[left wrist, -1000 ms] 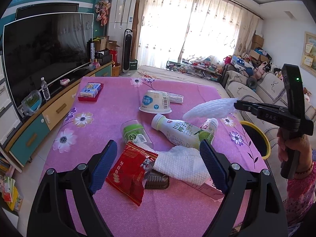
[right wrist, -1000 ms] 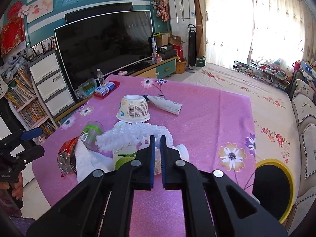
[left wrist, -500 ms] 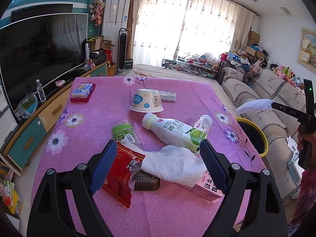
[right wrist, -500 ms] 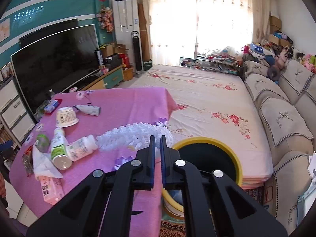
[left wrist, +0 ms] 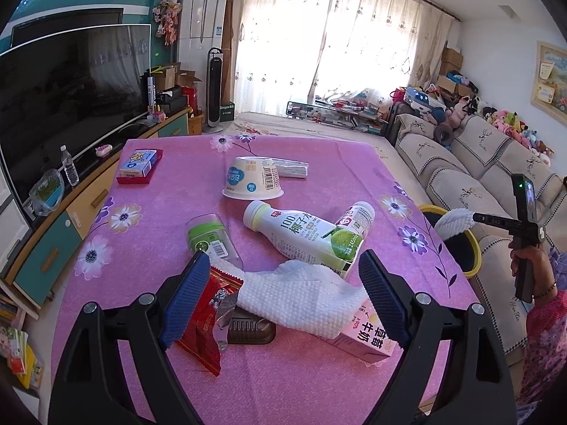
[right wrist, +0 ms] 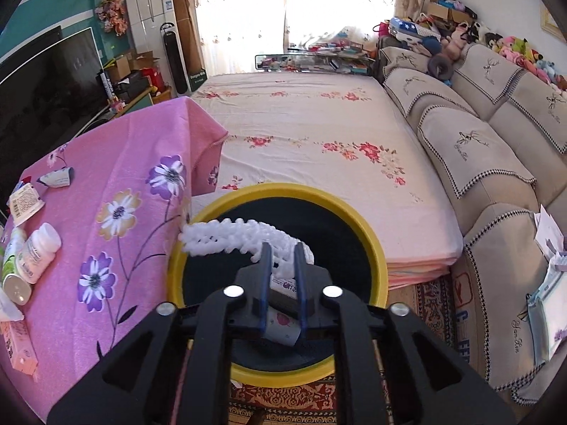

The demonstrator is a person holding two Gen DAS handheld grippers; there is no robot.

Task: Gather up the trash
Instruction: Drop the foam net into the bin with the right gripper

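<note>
Left wrist view: left tongs spread wide above the pink tabletop, gripping nothing, straddling a white paper towel draped over a pink carton, beside a red wrapper.

Right wrist view: right tongs slightly parted over a yellow-rimmed bin, white foam netting lodged between the blue pads; whether gripped or loose, cannot tell. Netting crinkled, hanging above the bin's dark opening.
</note>
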